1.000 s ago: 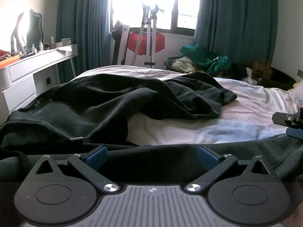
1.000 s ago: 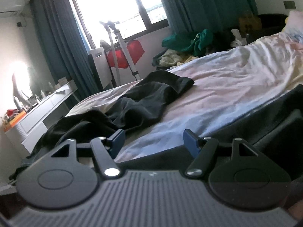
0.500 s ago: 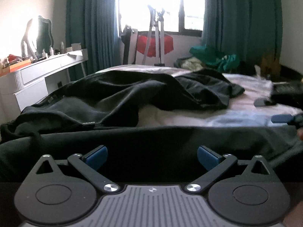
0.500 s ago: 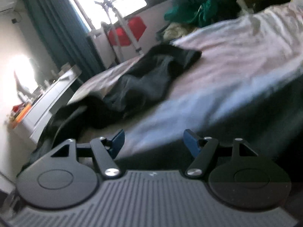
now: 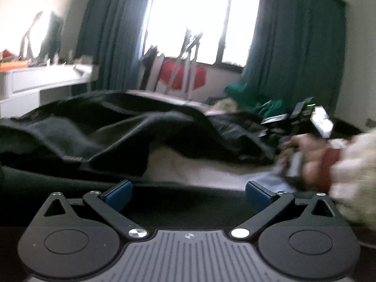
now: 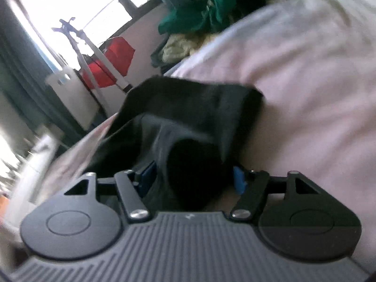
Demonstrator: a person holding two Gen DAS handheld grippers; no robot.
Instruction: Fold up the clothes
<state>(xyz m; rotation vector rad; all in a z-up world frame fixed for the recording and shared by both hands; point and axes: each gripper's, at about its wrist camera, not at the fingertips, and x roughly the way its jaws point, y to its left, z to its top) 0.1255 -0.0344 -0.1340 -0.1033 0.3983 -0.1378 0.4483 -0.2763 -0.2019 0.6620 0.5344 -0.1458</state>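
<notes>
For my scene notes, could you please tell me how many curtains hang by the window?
2: one curtain left of the window, the other right of it; more could lie off-frame.

Garment [image 5: 122, 127] lies crumpled across the bed [image 6: 305, 82], its near hem under the left gripper [image 5: 186, 196]. Right gripper [image 6: 192, 178] sits at the garment's far-right end, a fold between its closing fingers [image 6: 238, 183]. Dresser [image 5: 42, 82] stands left of the bed, window [image 5: 199, 16] behind, clothes pile [image 6: 199, 16] beyond the far-right corner.
</notes>
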